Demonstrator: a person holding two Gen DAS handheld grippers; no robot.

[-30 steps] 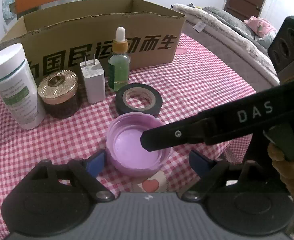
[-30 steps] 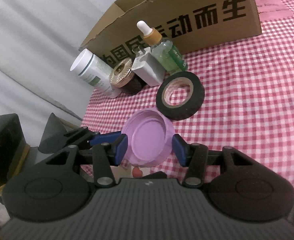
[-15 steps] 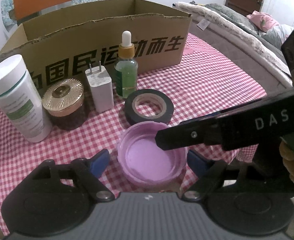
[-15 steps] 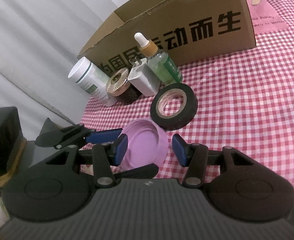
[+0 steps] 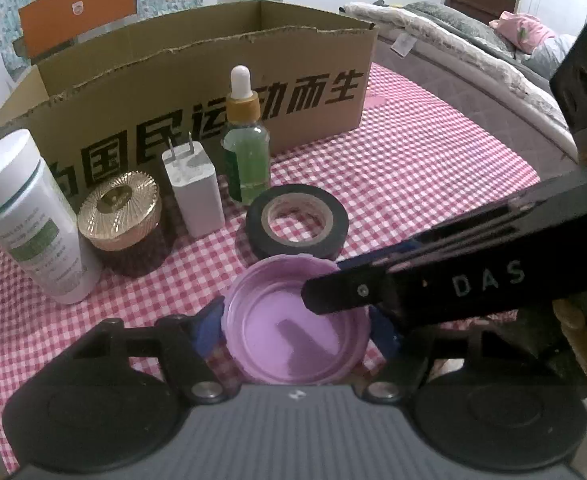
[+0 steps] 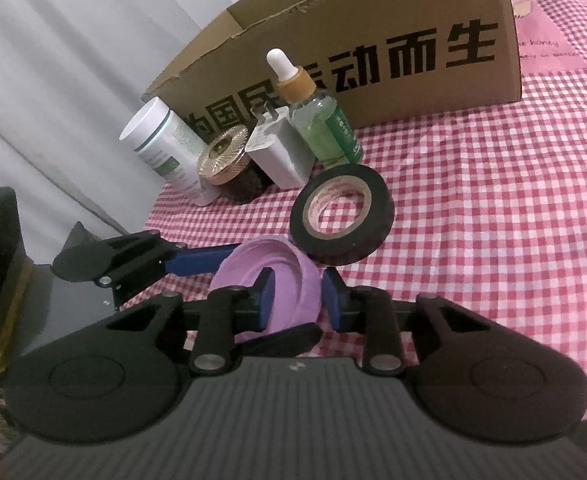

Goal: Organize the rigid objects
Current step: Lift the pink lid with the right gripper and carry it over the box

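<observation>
white bottle (image 5: 29, 216): upright, leftmost in the row, near the left edge of the tabletop (image 5: 433, 176), which wears a red-and-white checked cloth.
gold-lidded jar (image 5: 121, 224): just right of the white bottle; dark body, ribbed gold lid.
white charger (image 5: 193, 192): stands on end, prongs up, just right of the jar.
dropper bottle (image 5: 247, 148): upright, green liquid, amber collar, white bulb; just right of the charger and in front of the box.
cardboard box (image 5: 213, 80): open top, black printed characters on its front wall; sits behind the whole row toward the far edge.
black tape roll (image 5: 297, 224): lies flat in front of the dropper bottle, just beyond the purple lid.
purple lid (image 5: 293, 324): hollow side up, near the front edge of the tabletop, between both tools; whether its rim touches the tape roll I cannot tell.
left gripper (image 5: 293, 326): jaws closing, blue pads on either side of the lid's outer wall, about at contact; firm grip not confirmed.
right gripper (image 6: 299, 296): reaches in from the right, jaws closing on the lid's right rim, one pad inside the hollow, one outside, wall pinched between them.
person's hand (image 5: 585, 344): partly in view at the right, on the right tool's handle.
</observation>
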